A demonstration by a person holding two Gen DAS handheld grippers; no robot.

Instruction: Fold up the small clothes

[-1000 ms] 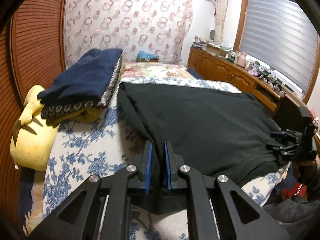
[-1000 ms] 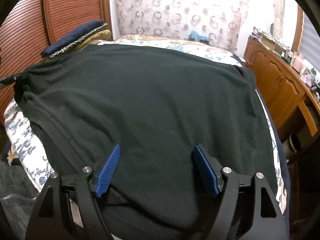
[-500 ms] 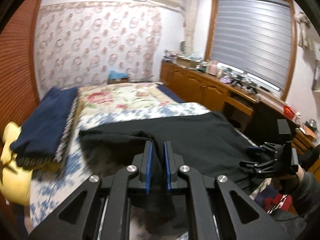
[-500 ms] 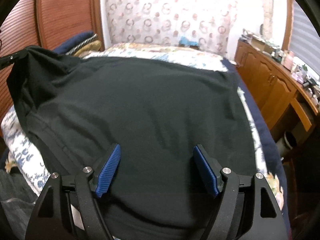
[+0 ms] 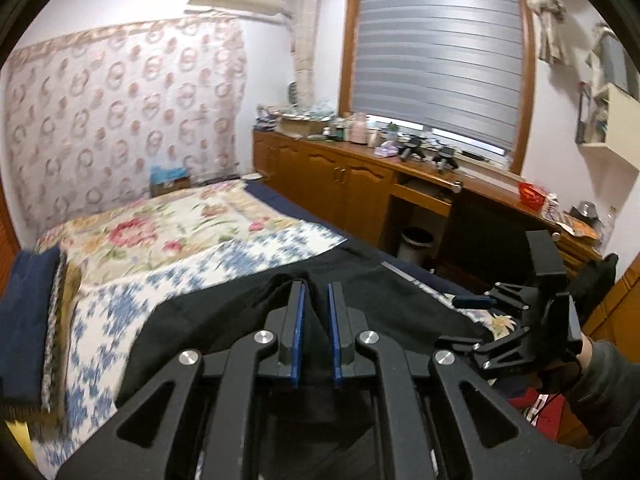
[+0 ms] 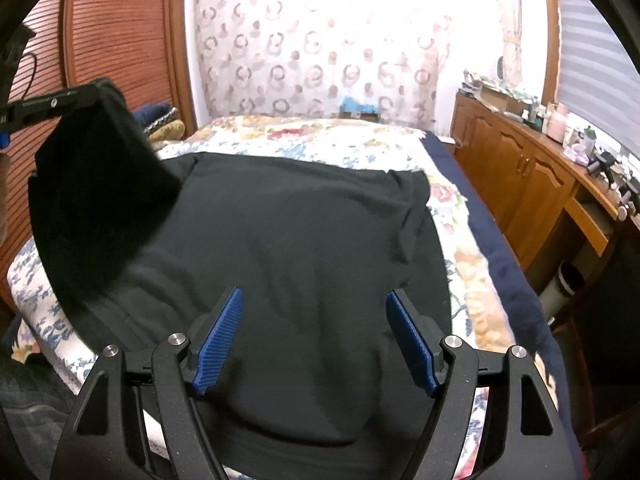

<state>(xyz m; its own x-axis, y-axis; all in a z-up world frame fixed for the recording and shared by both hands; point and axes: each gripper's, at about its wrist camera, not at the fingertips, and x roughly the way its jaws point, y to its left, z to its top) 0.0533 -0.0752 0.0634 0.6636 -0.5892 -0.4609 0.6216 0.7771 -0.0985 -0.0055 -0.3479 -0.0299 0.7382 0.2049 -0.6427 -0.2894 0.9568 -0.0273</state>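
A black garment (image 6: 304, 232) lies spread on the bed. My left gripper (image 5: 316, 300) is shut on the garment's left edge and holds it lifted above the bed; the raised flap (image 6: 100, 184) hangs at the left of the right wrist view. The garment also shows in the left wrist view (image 5: 208, 320). My right gripper (image 6: 316, 312) is open, its blue pads apart over the garment's near edge, holding nothing. It shows at the right of the left wrist view (image 5: 472, 320).
The bed has a blue and floral cover (image 5: 200, 236). A folded navy pile (image 5: 24, 312) sits at the bed's left. A wooden cabinet counter (image 5: 400, 176) with clutter runs along the right under the window. A bin (image 5: 416, 240) stands beside the bed.
My left gripper has risen and swung right, lifting the garment's left edge off the bed and over the garment. My right gripper has stayed open over the near edge.
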